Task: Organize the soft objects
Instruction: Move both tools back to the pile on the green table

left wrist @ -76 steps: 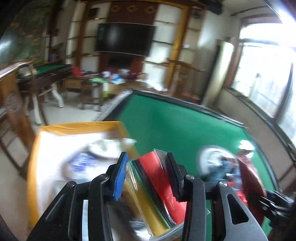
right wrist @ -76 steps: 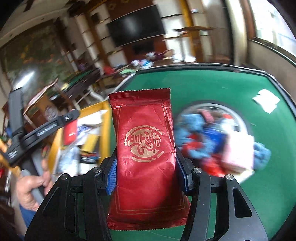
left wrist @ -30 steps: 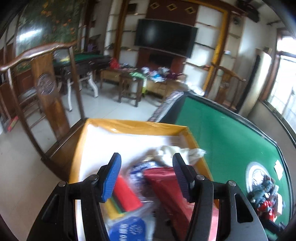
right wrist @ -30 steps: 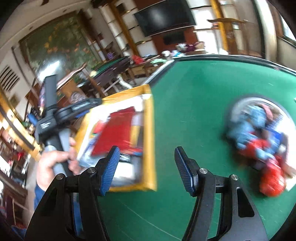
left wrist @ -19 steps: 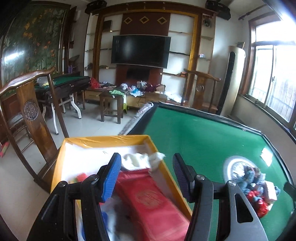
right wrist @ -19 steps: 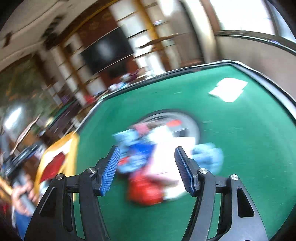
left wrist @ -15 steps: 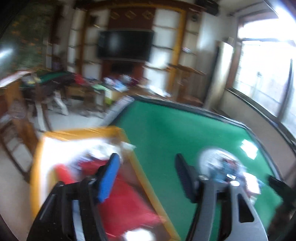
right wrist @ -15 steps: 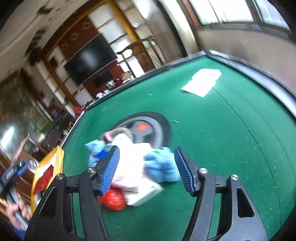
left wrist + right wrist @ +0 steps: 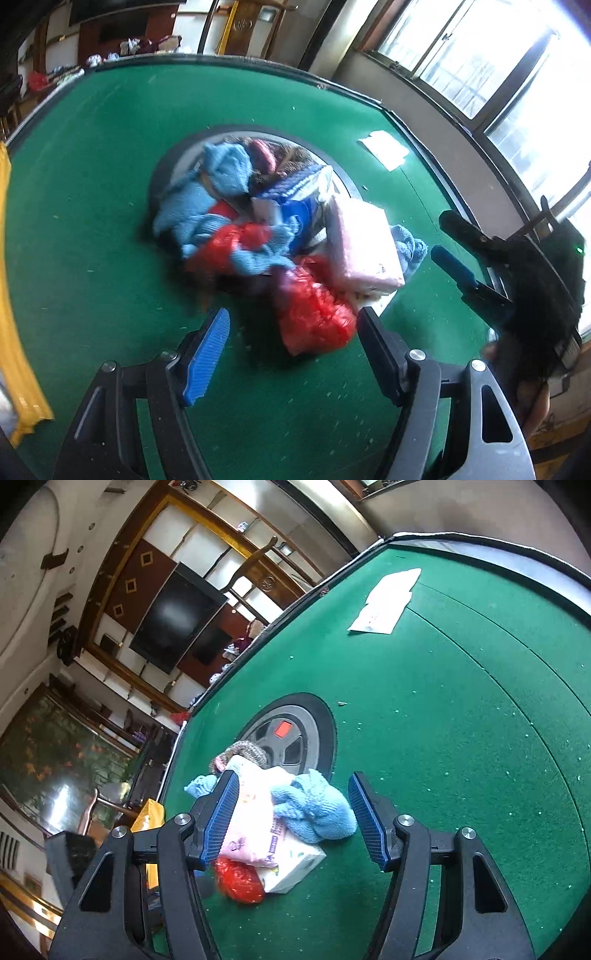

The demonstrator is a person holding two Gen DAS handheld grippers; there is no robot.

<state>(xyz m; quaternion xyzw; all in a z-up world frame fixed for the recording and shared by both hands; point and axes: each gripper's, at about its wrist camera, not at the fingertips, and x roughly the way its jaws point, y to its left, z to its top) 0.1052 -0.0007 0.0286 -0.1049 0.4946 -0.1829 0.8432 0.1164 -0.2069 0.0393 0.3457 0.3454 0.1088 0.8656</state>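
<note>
I hold both the left gripper [image 9: 291, 332] and the right gripper [image 9: 290, 812] released, empty, beside the soft-object pile [image 9: 273, 236] on the desk [image 9: 92, 184].

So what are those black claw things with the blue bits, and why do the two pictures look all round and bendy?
They are grabbing tools. A person holds one in each hand, and a small wide-eyed camera on each makes the picture look bent. One picture looks along the left gripper, the other along the right gripper. Both have their blue-padded fingers spread open and hold nothing. In the left picture you can even see the right tool at the side. On the green table lies a pile of soft things: blue knitted pieces, a pink packet and a red crinkly bag. A white paper lies farther off.
</note>
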